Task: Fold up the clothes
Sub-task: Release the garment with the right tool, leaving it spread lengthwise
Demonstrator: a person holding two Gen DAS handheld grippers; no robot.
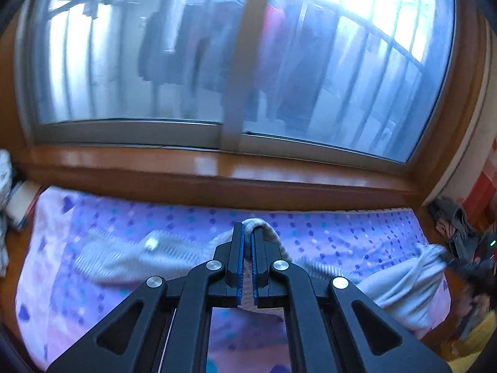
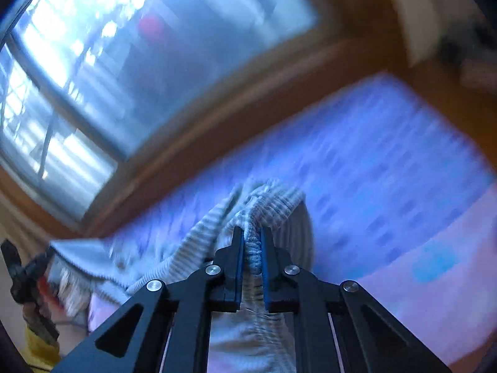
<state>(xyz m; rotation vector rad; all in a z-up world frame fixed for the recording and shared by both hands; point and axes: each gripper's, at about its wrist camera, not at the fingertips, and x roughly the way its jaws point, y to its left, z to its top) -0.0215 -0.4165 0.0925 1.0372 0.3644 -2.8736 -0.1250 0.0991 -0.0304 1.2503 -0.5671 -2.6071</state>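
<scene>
Left claw (image 1: 247, 233) pinching grey garment (image 1: 403, 283), raised

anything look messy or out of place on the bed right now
Little stands out. The grey striped garment lies bunched and twisted on the purple dotted bedspread, not yet flat, with the left gripper and right gripper each shut on a fold. A crumpled heap of dark clothes sits off the bed's far right corner.

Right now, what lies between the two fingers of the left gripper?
A bunched fold of the striped grey garment lies there, pinched by the left gripper. The left wrist view shows it, above the purple dotted bedsheet.
</scene>
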